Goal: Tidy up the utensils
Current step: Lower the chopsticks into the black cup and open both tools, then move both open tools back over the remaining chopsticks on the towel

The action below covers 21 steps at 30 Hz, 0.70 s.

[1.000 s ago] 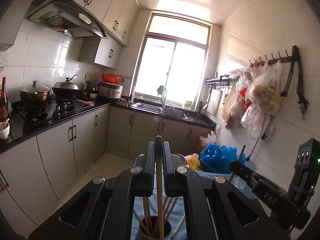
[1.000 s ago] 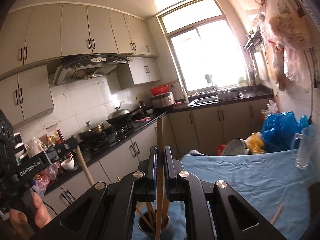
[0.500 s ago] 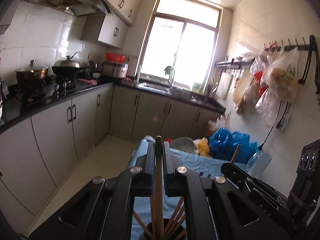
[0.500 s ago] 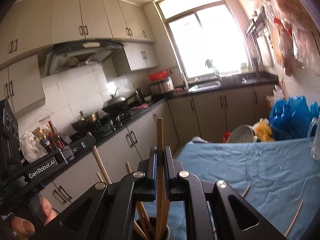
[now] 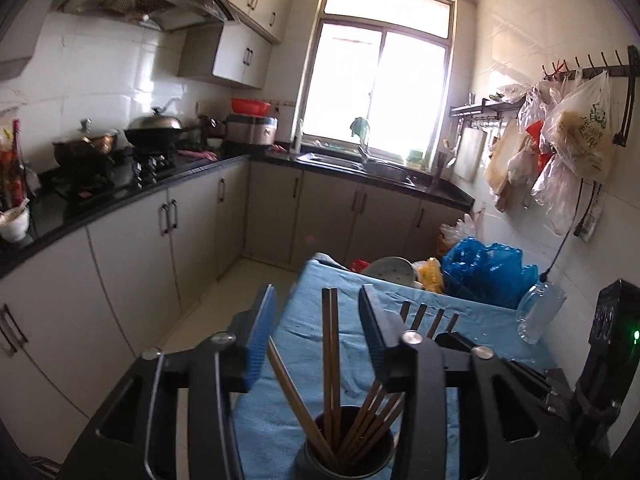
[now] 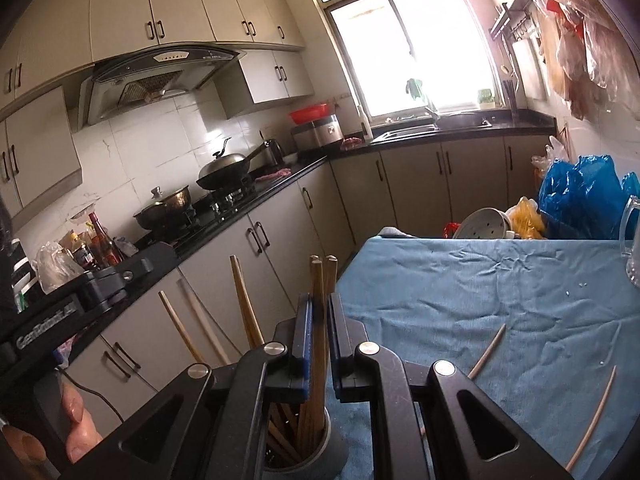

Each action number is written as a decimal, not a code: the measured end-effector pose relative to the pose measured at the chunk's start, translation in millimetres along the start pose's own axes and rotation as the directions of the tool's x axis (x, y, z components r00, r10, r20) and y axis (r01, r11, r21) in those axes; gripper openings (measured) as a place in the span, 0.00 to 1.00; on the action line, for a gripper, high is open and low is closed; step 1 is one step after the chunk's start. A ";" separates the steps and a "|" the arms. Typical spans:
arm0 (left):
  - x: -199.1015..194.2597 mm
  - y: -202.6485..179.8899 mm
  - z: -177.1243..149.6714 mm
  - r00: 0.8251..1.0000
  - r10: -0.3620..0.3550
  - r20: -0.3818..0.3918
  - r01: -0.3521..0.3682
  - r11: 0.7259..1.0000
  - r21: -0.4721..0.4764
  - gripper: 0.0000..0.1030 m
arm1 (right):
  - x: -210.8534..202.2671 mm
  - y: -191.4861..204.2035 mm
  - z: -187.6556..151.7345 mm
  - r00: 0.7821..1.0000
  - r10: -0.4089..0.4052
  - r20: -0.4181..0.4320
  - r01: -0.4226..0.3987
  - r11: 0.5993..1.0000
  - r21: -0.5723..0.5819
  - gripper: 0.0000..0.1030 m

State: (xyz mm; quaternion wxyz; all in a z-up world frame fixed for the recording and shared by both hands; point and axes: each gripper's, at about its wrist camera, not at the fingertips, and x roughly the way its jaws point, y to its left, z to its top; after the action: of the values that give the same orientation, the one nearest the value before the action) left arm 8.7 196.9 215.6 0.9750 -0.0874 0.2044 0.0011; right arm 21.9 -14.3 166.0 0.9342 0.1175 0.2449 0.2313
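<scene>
A dark round holder stands on the blue cloth and holds several wooden chopsticks. My left gripper is open, its jaws wide on either side of the upright chopsticks and touching none. My right gripper has its jaws slightly apart around upright chopsticks that stand in the same holder; a small gap shows beside the sticks. Two loose chopsticks lie on the cloth to the right. The left gripper's body shows at the left of the right wrist view.
The blue cloth-covered table carries a clear glass mug at its right edge. Blue plastic bags and a colander lie beyond it. Kitchen cabinets and a stove with pots run along the left.
My left gripper opened and let go of its chopstick, which now stands in the holder. My right gripper lowered its chopstick into the holder and loosened its jaws. Both cameras tilted down.
</scene>
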 end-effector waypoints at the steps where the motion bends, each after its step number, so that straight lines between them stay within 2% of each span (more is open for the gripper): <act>1: -4.6 -0.7 -0.8 1.000 0.014 0.005 -0.014 1.000 0.003 0.50 | -2.3 -0.9 0.3 1.000 -0.001 0.001 0.001 1.000 0.004 0.18; 2: -9.5 -0.5 -2.1 1.000 0.027 0.009 -0.027 1.000 0.003 0.53 | -4.3 -1.3 0.6 1.000 -0.002 0.004 0.002 1.000 0.010 0.30; 4: -17.8 -0.4 -3.4 0.999 0.044 0.021 -0.044 0.999 -0.002 0.58 | -10.1 -3.7 1.2 1.000 0.000 0.011 0.000 1.000 0.029 0.44; 10: -44.7 -11.9 -10.9 0.995 0.096 0.040 -0.098 0.994 0.038 0.65 | -35.9 -8.2 0.3 0.999 -0.021 0.031 0.019 0.999 0.037 0.46; 15: -65.4 -28.8 -20.7 0.991 0.127 0.051 -0.131 0.988 0.086 0.73 | -63.4 -19.5 -10.3 0.998 -0.057 0.040 0.055 0.997 0.055 0.55; 21: -81.2 -51.1 -36.5 0.994 0.109 0.033 -0.112 0.983 0.142 0.78 | -98.6 -44.8 -32.7 0.992 -0.120 0.029 0.116 0.987 0.109 0.59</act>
State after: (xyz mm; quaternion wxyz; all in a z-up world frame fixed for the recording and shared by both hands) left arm -78.4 143.0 223.7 0.9797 -0.0055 0.1960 0.0417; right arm -54.2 -97.9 163.0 0.9428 0.1568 0.2469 0.1602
